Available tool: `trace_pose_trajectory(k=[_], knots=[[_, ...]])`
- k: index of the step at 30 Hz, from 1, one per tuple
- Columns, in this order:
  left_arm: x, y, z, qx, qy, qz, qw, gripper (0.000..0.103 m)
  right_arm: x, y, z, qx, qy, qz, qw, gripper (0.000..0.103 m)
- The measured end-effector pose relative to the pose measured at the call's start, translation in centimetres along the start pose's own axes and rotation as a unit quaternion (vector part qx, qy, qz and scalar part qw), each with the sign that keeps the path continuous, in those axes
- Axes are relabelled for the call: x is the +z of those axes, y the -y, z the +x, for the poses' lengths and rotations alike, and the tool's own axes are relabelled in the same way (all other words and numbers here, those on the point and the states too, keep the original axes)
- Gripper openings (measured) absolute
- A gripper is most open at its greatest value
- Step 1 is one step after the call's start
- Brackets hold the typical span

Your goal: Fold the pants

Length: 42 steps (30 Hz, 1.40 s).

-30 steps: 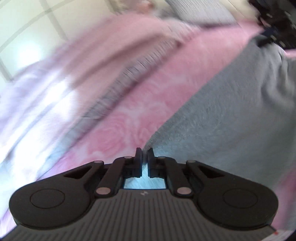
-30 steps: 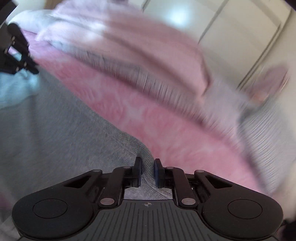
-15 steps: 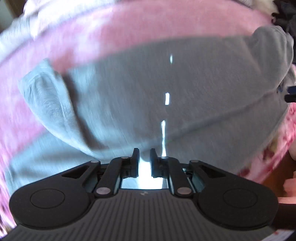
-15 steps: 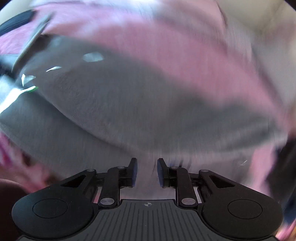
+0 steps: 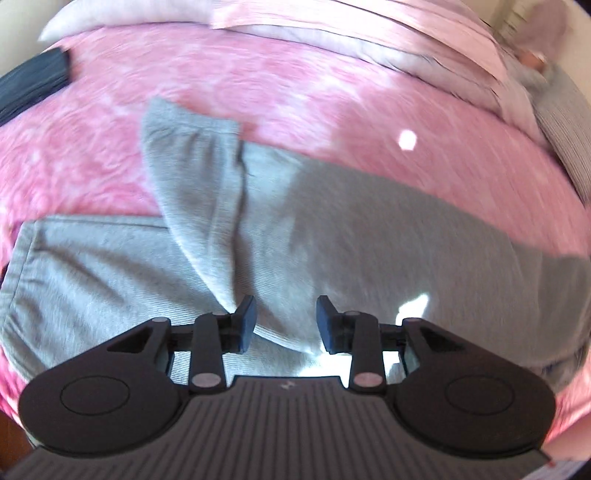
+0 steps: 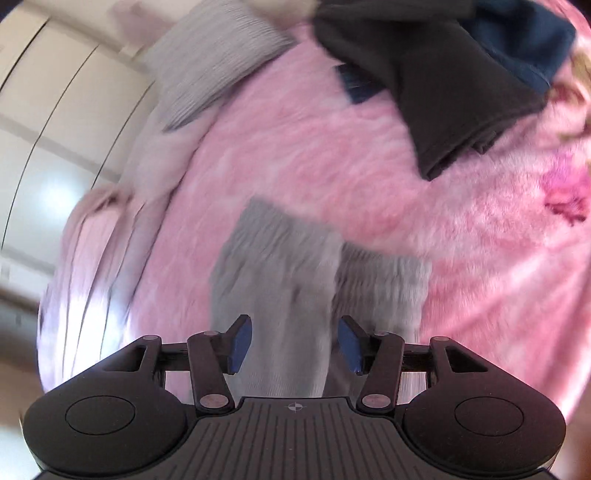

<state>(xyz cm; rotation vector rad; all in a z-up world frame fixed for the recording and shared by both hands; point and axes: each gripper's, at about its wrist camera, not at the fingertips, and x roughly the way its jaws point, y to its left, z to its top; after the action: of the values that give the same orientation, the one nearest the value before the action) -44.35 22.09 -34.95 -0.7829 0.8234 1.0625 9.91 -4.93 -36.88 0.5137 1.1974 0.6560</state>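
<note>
Jaws of the left gripper (image 5: pixel 285 319) stood spread, with nothing clamped between them; a rounded fold edge of the grey pants (image 5: pixel 332 236) lay just beyond and between the fingertips. The right gripper (image 6: pixel 294 344) was likewise spread, its blue-padded fingers (image 6: pixel 239 343) straddling a strip of the same grey fabric without pinching it. The pants lay on the pink blanket (image 5: pixel 258 85) covering the bed, doubled over in part: in the left wrist view one leg ran up and away across the broader grey panel, its cuff end resting on the blanket, while a hemmed edge showed at the lower left. In the right wrist view two layered leg ends lay side by side ahead of the gripper; motion blur hid their seams. A dark garment (image 6: pixel 443 85) sat well apart at the far side of the blanket, and a pale pink quilt (image 5: pixel 369 33) lay bunched along the bed's far edge.

Judged from this layout, the step in hand was a release after a fold. Done well, the next grasp would take both layers at a corner, keep the two grippers level, and square the stray leg over the panel before creasing; a single-layer pinch would likely skew the stack.
</note>
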Motion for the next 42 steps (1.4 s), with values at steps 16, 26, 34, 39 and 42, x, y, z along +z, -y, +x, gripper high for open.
trace_pose_trajectory(k=[16,26,34,39,42], knots=[[9.4,1.5,8.3,0.143,0.029,0.129,0.9809,0.057,1.9,1.0,2.7,-0.001,-0.012,-0.004,1.000,0.042],[10.7,-1.3,12.3,0.173,0.029,0.100,0.9793,0.006,2.0,0.0,2.4,-0.030,-0.011,-0.045,0.998,0.017],[4.7,-13.6,-4.9,0.184,0.140,-0.144,0.9622,0.005,3.1,-2.1,-1.8,0.008,-0.014,-0.082,0.996,0.010],[-3.6,-17.2,-3.6,0.173,0.064,-0.259,0.9482,0.005,2.9,-0.7,-2.9,-0.025,-0.027,-0.076,0.996,0.010],[-6.2,-18.9,-0.7,0.138,0.049,-0.335,0.9306,0.011,2.9,0.7,-1.6,-0.056,-0.054,-0.060,0.995,0.010]])
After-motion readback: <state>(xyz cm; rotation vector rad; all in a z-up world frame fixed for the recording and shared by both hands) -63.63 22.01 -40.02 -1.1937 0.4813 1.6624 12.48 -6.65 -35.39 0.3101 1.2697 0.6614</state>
